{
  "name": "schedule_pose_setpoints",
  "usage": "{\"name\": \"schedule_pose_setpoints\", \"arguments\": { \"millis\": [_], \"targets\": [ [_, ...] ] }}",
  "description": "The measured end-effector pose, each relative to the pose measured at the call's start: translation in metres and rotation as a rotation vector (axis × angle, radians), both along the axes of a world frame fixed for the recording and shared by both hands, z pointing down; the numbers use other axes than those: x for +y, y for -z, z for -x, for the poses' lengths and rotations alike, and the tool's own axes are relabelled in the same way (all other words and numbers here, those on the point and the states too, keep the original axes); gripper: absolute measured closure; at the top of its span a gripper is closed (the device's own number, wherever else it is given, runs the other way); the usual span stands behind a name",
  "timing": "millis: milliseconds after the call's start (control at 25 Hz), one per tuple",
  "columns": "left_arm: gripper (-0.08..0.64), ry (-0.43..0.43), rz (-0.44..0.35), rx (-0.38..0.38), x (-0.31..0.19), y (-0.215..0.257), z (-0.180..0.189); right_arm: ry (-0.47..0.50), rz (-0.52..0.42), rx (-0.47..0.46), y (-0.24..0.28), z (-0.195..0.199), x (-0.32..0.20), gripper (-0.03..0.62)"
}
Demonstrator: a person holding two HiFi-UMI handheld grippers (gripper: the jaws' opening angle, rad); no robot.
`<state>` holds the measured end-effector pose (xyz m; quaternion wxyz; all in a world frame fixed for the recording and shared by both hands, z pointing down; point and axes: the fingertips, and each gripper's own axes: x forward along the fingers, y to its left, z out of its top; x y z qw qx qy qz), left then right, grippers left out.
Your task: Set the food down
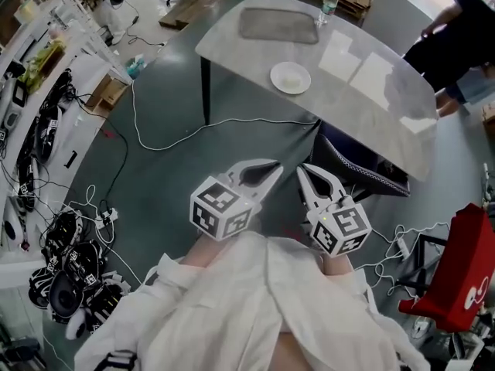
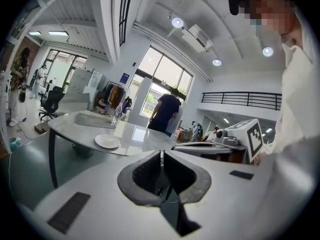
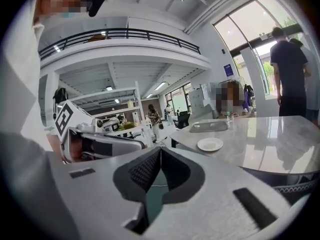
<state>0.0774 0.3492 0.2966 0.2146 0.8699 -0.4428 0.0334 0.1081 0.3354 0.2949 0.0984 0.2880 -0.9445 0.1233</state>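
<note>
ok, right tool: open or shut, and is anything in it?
Shut and empty. In the right gripper view the right tool has its jaws pressed together at the tips, with no food or anything else between them.

On the far end of the worktop (image 1: 371, 91), a grey tray (image 1: 278, 25), with a water bottle (image 1: 329, 2) just beside. On the floor, a long white cable (image 1: 193, 130), black gear heaped (image 1: 69, 265) at left, a red chair (image 1: 456, 269) at right. Beyond the worktop, a person in dark clothes (image 1: 456, 37).

White coat (image 1: 255, 300); pale left claw (image 1: 274, 168) and right claw (image 1: 303, 171) carry checkered cubes (image 1: 222, 207) (image 1: 340, 233).
</note>
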Motion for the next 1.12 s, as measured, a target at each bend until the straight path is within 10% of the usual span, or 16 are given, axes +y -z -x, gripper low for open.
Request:
{"name": "schedule_pose_setpoints", "arguments": {
  "millis": [720, 1120],
  "targets": [
    [0.532, -0.168, 0.042, 0.077, -0.059, -0.003, 0.014, -0.086, 0.005, 0.066, -0.01, 0.033, -0.065, 0.591],
    [0.532, -0.105, 0.068, 0.06, -0.112, -0.022, 0.039, -0.086, 0.029, 0.057, -0.022, 0.042, -0.116, 0.591]
  ]
}}
